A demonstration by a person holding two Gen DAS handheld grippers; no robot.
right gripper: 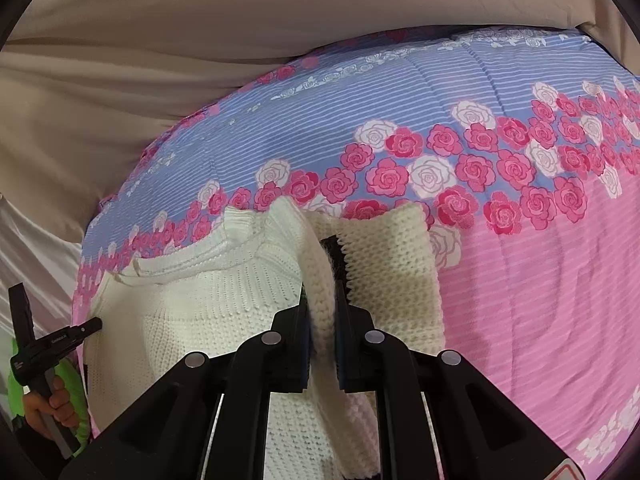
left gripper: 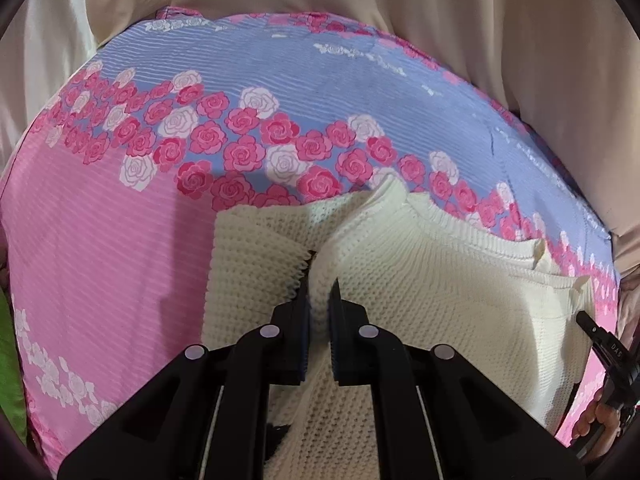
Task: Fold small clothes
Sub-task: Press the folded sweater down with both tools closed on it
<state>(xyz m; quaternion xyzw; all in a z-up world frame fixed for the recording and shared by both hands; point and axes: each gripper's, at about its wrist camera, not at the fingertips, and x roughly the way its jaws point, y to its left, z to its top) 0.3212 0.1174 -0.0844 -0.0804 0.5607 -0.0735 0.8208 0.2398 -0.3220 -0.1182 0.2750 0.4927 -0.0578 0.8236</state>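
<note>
On floral bedspread [left gripper: 100, 240], cream sweater [left gripper: 440, 292] is pinched in both hand-held grippers.

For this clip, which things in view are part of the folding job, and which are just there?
Part of the job:
- cream knit sweater
- left claw, shut on a pinch of the knit
- right claw, shut on a fold of the knit

Just there:
- rose-print quilt under the sweater
- beige sheet behind it
- green cloth at the edge
</note>
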